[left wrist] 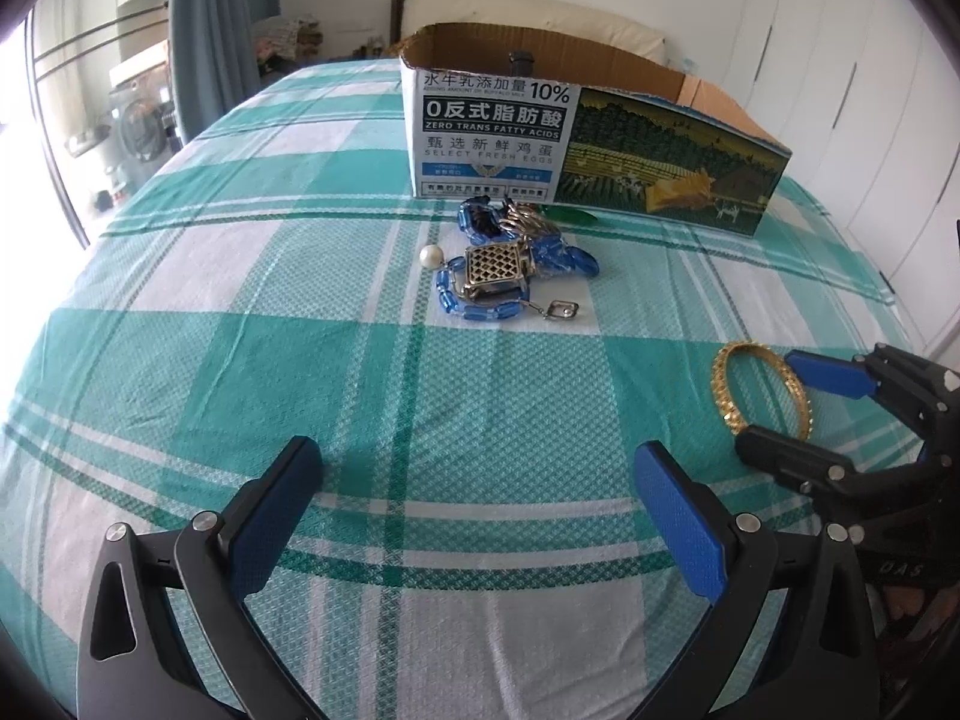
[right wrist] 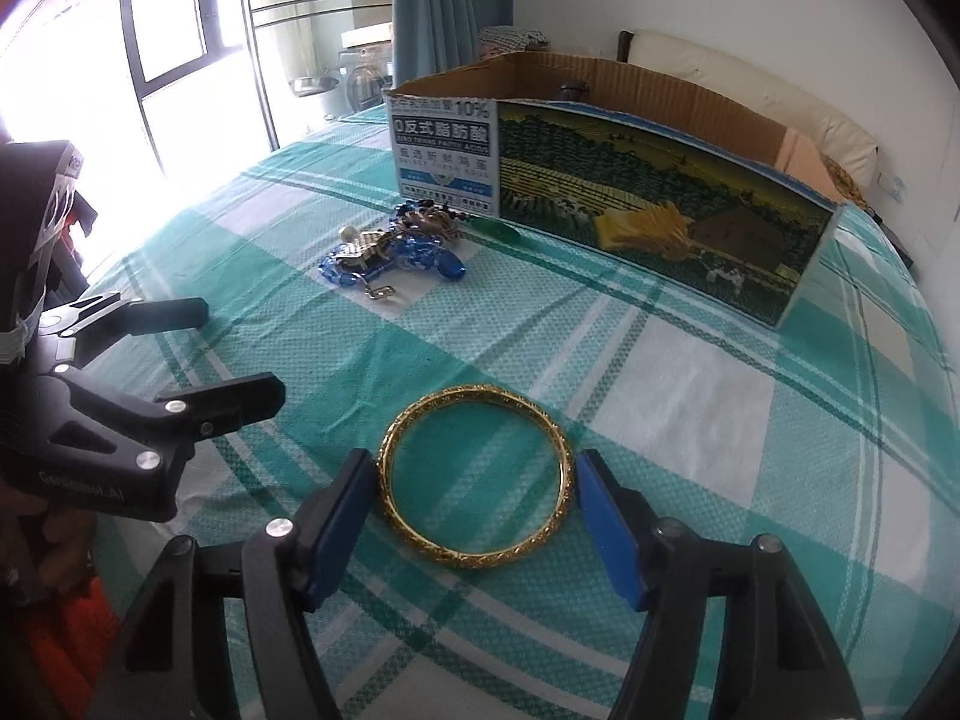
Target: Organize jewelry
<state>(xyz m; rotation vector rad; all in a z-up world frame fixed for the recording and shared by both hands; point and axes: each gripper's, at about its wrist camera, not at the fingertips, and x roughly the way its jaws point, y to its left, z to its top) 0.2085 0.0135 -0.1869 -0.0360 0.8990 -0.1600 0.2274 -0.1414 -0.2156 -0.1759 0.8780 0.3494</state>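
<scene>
Here the right gripper [right wrist: 474, 516] reaches down toward a green-and-white checked bedspread [right wrist: 690, 396] with a gold bangle [right wrist: 474, 477] set between its two blue-padded fingers [right wrist: 606, 525]; the bangle's left and right edges sit right at the pads, the fingers spread to its full width, and it looks clasped across its widest part, though the ring seems to lie flat on the cloth. In the left wrist view the same bangle [left wrist: 761, 391] shows tilted between that gripper's fingers, off to the right of the left gripper [left wrist: 474, 516]. The left gripper's jaws stand wide apart with only bare cloth between them, gripping nothing. Ahead of the left gripper, well beyond its fingertips, lies a tangled heap of jewelry [left wrist: 510, 255]: blue bead strands [left wrist: 474, 306], a square metal lattice piece [left wrist: 495, 267], a single pearl [left wrist: 430, 256] at the heap's left edge and a small silver clasp [left wrist: 561, 311] trailing toward the gripper. From the right gripper the heap [right wrist: 390, 252] is ahead and to the left, well apart from the bangle. Just behind the heap stands an open cardboard box [left wrist: 492, 138] with printed sides, its near corner almost touching the beads; something green [left wrist: 570, 217] lies at its foot. In the right wrist view the left gripper [right wrist: 240, 354] sits to the left, a hand partly visible behind it.
</scene>
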